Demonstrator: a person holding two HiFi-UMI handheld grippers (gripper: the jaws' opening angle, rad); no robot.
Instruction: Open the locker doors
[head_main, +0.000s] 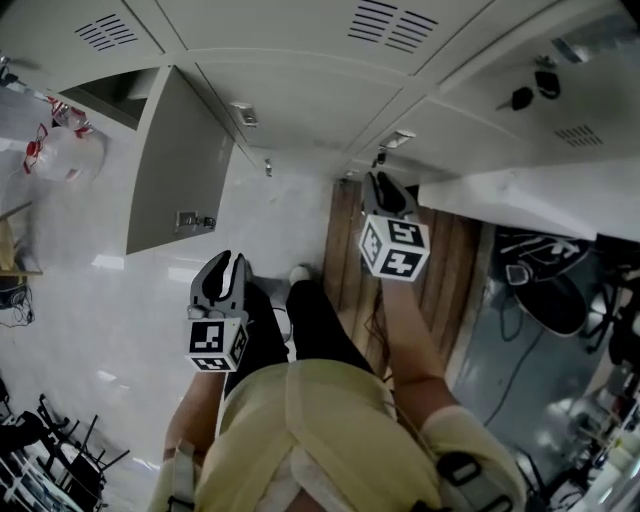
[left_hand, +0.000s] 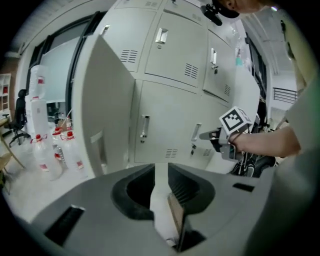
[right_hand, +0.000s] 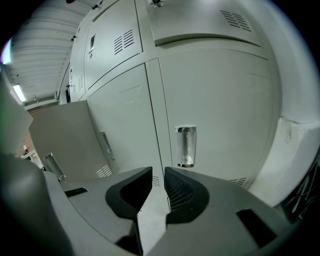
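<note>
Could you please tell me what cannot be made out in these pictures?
- What lies behind the open grey metal door: left gripper view, the door hides it.
- Print on the white plastic bottles: left gripper view, too small.
- Small black objects, upper right: head view, blurred.

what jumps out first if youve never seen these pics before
The one locker door standing wide open at the left of the head view, while the doors beside it are shut. Next, the right gripper with its black-and-white marker cube, aimed close at a shut door's chrome handle, its fingers slightly apart and empty.
</note>
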